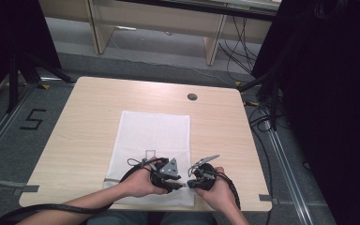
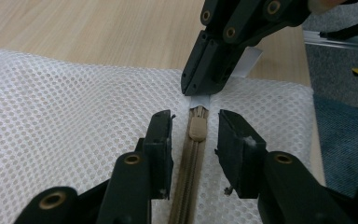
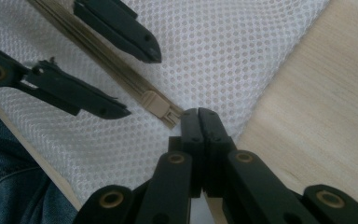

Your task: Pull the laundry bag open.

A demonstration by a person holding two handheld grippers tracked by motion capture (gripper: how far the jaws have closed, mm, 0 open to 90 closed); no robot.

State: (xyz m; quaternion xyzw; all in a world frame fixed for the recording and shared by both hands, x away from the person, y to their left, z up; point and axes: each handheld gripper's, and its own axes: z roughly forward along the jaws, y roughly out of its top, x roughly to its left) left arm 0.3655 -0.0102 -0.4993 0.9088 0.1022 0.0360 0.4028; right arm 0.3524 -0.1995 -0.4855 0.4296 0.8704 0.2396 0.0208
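So the job on the table looks like unzipping a white mesh laundry bag (image 1: 152,136), which lies flat on the wooden table (image 1: 75,122) with its zippered edge along the near side, right in front of the person. The right gripper (image 3: 199,116) has its jaws pressed fully together and is pinching the bit of white fabric at the very end of the zipper (image 2: 191,172), basically anchoring the bag at its near right corner; in the left gripper view it comes down from the top and bites right past the end of the tan teeth. The left gripper (image 2: 195,133) has its jaws apart, one on each side of the tan zipper slider (image 2: 196,127), with clear gaps on both sides, so nothing is grabbed yet. Seems like the step in hand is lining up on the slider, and the jaws look pretty well centred over it. Next move probably calls for closing those jaws squarely on the slider or its little pull, which is small and sits low against the mesh, so the tips likely need to get right down to the fabric without snagging the netting. After that it would be a steady pull along the zipper line away from the right gripper, while that one holds the corner tight so the bag doesn't bunch up or slide across the table.
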